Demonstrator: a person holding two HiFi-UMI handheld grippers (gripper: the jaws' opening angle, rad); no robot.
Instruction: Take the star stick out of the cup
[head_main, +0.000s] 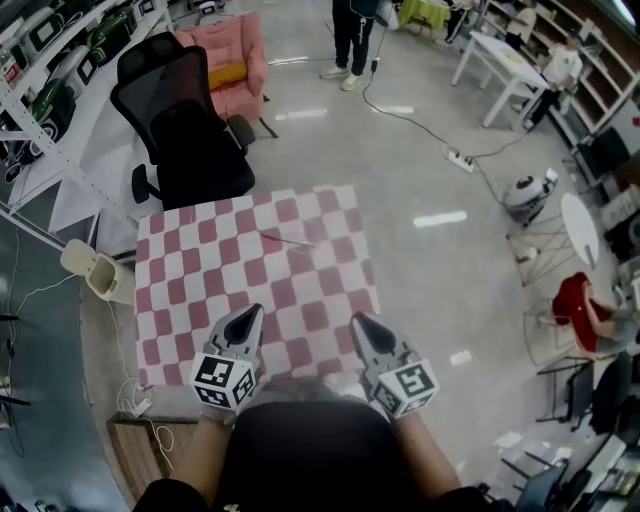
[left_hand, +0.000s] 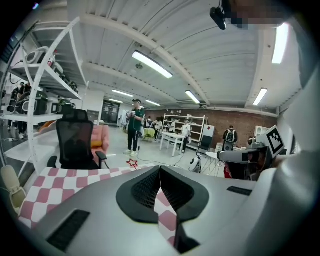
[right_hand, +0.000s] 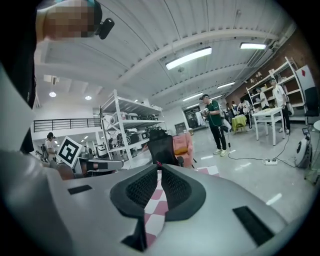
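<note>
The star stick (head_main: 288, 240) lies flat on the red-and-white checkered table (head_main: 200, 270), near its far middle. No cup shows in any view. In the left gripper view the stick's red star (left_hand: 132, 162) shows at the table's far edge. My left gripper (head_main: 250, 316) hovers over the table's near edge, shut with nothing in it, its jaws meeting at the tips (left_hand: 160, 168). My right gripper (head_main: 357, 321) hangs beside it at the near right corner, also shut and empty (right_hand: 159, 166). Both are well short of the stick.
A black office chair (head_main: 185, 120) stands at the table's far side, with a pink armchair (head_main: 235, 55) behind it. A beige bin (head_main: 90, 268) sits at the left. Shelving (head_main: 40, 80) lines the left wall. A person (head_main: 352, 35) stands farther off; a cable and power strip (head_main: 460, 158) cross the floor.
</note>
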